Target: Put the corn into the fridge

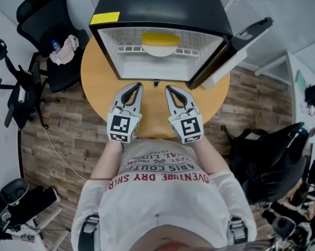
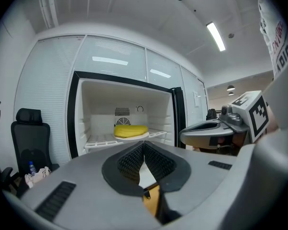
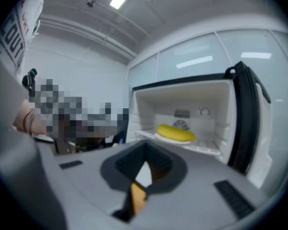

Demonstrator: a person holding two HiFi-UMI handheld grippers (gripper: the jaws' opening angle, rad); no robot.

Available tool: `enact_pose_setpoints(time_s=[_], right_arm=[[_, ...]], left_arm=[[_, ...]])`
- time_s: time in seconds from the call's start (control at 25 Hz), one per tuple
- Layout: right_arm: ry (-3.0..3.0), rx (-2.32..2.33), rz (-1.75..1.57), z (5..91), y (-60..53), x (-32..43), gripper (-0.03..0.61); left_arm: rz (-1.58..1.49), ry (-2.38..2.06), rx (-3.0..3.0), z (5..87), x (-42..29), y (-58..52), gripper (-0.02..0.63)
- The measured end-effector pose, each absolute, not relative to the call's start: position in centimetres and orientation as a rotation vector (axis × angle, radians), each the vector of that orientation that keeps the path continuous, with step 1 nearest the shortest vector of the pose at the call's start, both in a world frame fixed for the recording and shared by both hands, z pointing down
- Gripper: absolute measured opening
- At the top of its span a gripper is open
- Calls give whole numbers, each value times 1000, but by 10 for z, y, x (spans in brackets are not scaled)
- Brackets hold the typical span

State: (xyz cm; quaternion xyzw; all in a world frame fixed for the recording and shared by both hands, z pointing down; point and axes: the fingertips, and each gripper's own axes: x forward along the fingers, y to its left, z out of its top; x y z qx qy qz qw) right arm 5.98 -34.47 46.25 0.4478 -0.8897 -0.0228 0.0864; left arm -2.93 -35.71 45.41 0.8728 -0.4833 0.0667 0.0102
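Round wooden counter (image 1: 94, 82) carried a small black fridge (image 1: 162, 4) standing open. Left tool (image 1: 137, 86), jaws together and empty, hung before the opening. Corn (image 1: 160, 38) lay on a white plate (image 1: 160, 50) on the wire shelf inside. Right tool (image 1: 168, 88), jaws likewise pressed together and holding nothing, hung just beside the left. Door (image 1: 236, 46) stood swung out at right. Probable hazards: closed jaws slipping off the door edge when pushing it, or a jolt rolling the corn off its plate.

The left tool (image 1: 137, 86) and right tool (image 1: 168, 88) pointed forward side by side, each with jaws pressed together.
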Motion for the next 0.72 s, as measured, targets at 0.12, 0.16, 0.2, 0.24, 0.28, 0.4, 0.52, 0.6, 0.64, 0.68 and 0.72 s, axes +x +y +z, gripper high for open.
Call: enact_pose_setpoints(time_s=[0.12,0.16,0.2,0.24,0.28,0.4,0.52,0.6,0.64,0.68,0.72], right_arm=[[-2650,1332,-91,461,-345,57,26],[-2649,1338,-90,461,-346,57,26],[-2646,1344,-88,460,-346,58,26],[-2643,1351,-87,460,-347,58,26],[-2642,1359,-85,460,-348,59,26],[-2653,1385,-56,457,-350,61,28],[-2665,1390,-15,456,-351,63,27],[-2663,1392,-6,457,-352,64,28],[-2661,1393,-4,457,-353,64,28],[-2659,1393,-2,458,-354,64,28],[-2656,1393,-1,458,-354,64,28]], left_arm=[[214,-1500,2728,456,-27,-358,29],[216,-1496,2726,457,-26,-359,29],[218,-1494,2724,458,-26,-359,29],[217,-1493,2723,458,-25,-360,29],[214,-1491,2723,457,-25,-360,29],[197,-1481,2737,451,-22,-360,29],[191,-1460,2758,446,-16,-361,29],[194,-1446,2766,446,-13,-362,29],[196,-1441,2768,446,-12,-362,29],[197,-1437,2770,446,-12,-362,29],[198,-1434,2772,447,-11,-363,29]])
